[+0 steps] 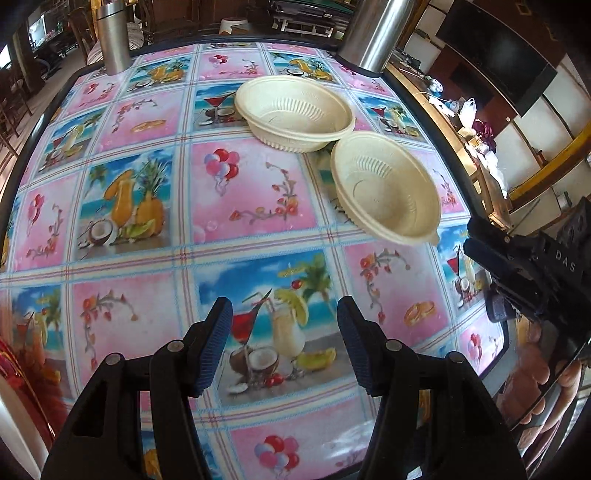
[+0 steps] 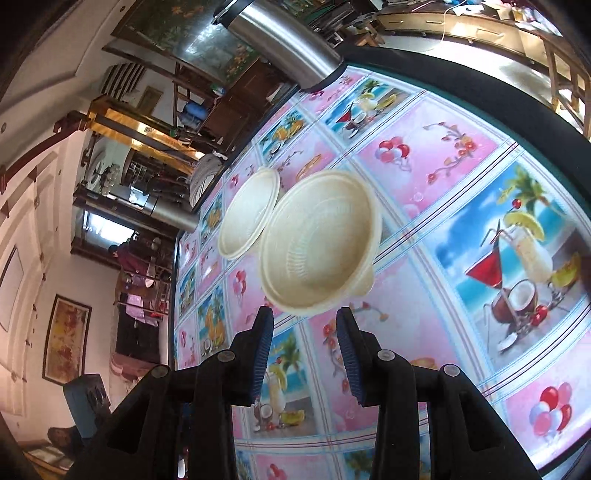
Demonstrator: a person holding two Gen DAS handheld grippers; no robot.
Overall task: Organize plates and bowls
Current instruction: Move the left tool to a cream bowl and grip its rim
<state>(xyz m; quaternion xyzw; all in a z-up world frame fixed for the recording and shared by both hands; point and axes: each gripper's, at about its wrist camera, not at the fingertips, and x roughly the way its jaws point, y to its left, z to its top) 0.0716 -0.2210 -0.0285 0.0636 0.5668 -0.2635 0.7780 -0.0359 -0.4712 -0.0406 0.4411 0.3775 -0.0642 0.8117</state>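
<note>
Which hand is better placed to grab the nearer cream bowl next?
Probably the right: the right gripper sits open just short of the nearer bowl, while the left gripper hovers over bare tablecloth.

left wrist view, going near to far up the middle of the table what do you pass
left gripper with open jaws and nothing between them → nearer cream bowl, tilted → farther cream bowl → steel flask at the table's far edge
</note>
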